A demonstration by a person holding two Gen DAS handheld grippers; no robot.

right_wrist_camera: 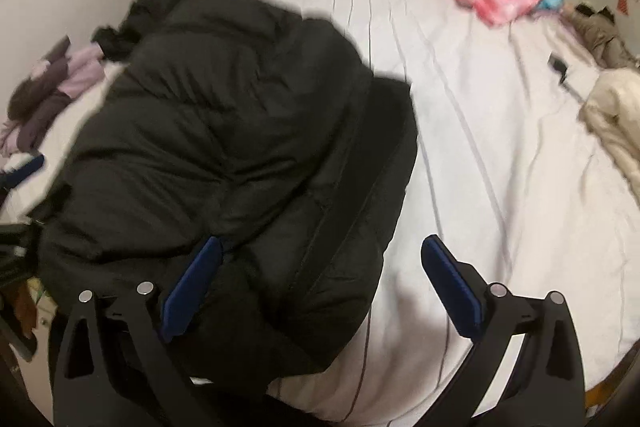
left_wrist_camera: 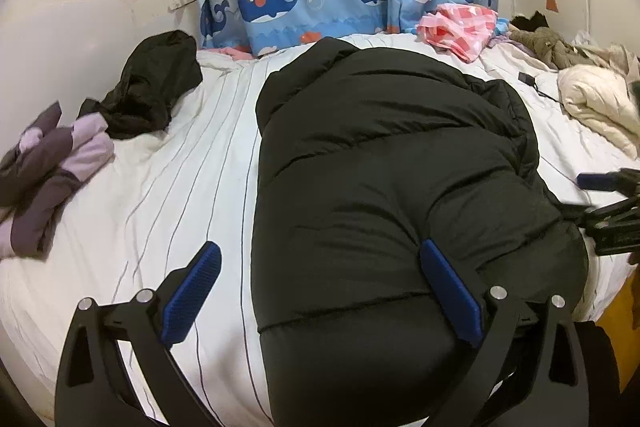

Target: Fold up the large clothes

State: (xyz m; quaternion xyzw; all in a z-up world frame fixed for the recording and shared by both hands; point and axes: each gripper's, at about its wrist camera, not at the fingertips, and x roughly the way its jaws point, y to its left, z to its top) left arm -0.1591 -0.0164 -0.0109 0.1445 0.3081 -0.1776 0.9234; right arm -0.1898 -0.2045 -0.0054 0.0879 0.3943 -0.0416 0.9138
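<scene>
Jacket (left_wrist_camera: 400,167) lies bunched on bed (left_wrist_camera: 180,187), partly folded, straight ahead of both grippers. I keep left gripper (left_wrist_camera: 320,291) wide, straddling near-left edge, probably to pinch hem. Right gripper (right_wrist_camera: 320,283) wide too, empty, over near-right edge.

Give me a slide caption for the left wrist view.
Open left hand-held gripper at the edge of a black puffer coat on a striped bed.

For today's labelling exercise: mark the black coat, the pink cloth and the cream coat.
black coat (left_wrist_camera: 384,155), left wrist view, middle of its quilted back.
pink cloth (left_wrist_camera: 460,29), left wrist view, centre of the crumpled heap.
cream coat (right_wrist_camera: 616,123), right wrist view, its near folded part.
</scene>
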